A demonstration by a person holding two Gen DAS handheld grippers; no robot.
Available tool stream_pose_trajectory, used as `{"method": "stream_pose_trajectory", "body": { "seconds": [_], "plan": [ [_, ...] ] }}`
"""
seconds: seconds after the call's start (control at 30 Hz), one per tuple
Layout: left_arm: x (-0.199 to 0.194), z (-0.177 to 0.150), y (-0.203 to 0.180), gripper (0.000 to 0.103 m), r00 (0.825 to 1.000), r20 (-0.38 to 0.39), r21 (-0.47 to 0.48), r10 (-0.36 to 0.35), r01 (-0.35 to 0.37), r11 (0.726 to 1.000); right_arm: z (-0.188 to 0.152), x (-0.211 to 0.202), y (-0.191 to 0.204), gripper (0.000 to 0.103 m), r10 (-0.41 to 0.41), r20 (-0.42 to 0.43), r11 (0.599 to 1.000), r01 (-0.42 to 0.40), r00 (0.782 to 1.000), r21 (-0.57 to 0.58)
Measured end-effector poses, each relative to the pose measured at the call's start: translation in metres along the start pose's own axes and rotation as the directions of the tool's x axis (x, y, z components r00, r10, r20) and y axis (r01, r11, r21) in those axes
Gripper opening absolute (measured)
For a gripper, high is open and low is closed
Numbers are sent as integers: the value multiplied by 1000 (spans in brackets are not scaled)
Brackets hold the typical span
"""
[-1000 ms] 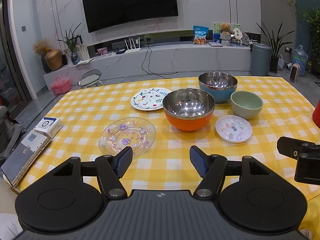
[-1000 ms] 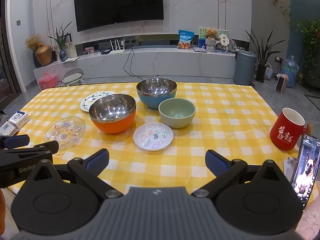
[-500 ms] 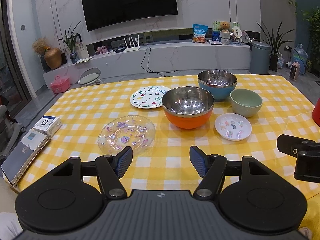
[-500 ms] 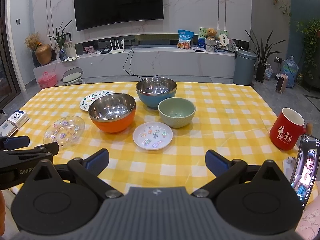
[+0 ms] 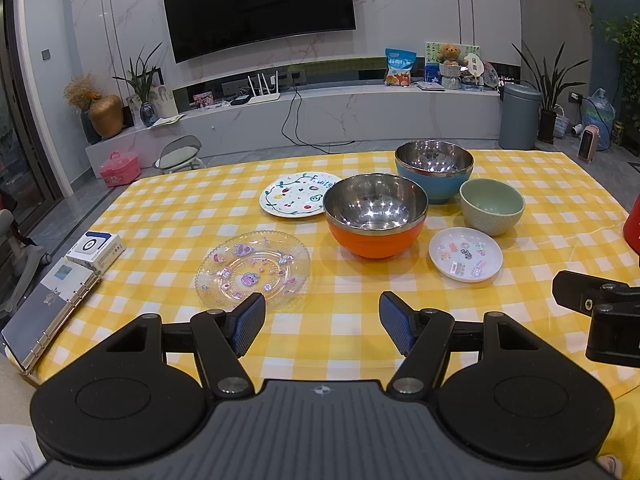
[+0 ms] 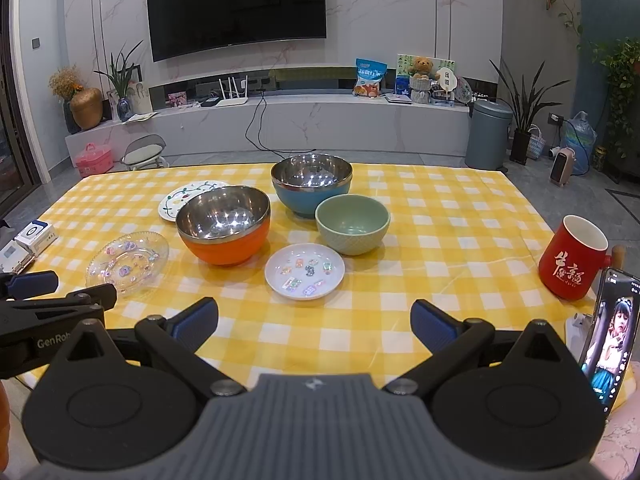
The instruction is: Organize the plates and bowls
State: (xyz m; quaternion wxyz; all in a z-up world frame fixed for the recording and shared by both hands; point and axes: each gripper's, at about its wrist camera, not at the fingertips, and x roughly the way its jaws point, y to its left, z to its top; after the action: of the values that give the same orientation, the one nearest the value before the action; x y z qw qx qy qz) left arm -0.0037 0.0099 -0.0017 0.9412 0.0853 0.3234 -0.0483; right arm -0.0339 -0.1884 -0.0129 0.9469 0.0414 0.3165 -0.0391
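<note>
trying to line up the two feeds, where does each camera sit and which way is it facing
Left wrist: on the left gripper, low at the near table edge, facing the TV wall; its open fingers frame the glass plate; right gripper's tip at right.
Right wrist: on the right gripper, further right, same facing; open fingers, left gripper intrudes at left.
Shared: orange bowl, blue bowl, green bowl, small white plate.

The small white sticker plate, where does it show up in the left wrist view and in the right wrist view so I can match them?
Left wrist view: the small white sticker plate lies right of centre, in front of the green bowl.
Right wrist view: the plate lies near the centre, just beyond the open fingers.
Shared landmark: the orange bowl stands just left of the plate in both.
</note>
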Motion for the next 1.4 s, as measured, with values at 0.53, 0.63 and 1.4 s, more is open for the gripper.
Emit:
{"method": "stream_pose_trajectory", "body": {
  "seconds": [0.53, 0.63, 1.4],
  "plan": [
    [0, 0, 0, 76, 1000, 0, -1, 1, -1, 1000, 0, 0, 0, 100, -1, -2, 1000, 1, 1000, -1],
    [0, 0, 0, 76, 1000, 0, -1, 0, 0, 1000, 0, 0, 0, 100, -2, -3, 1000, 2, 1000, 0],
    [5, 0, -8, 75, 999, 6, -6, -31, 31, 999, -5, 2, -7, 100, 0, 0, 1000, 0, 1000, 4]
  ]
}}
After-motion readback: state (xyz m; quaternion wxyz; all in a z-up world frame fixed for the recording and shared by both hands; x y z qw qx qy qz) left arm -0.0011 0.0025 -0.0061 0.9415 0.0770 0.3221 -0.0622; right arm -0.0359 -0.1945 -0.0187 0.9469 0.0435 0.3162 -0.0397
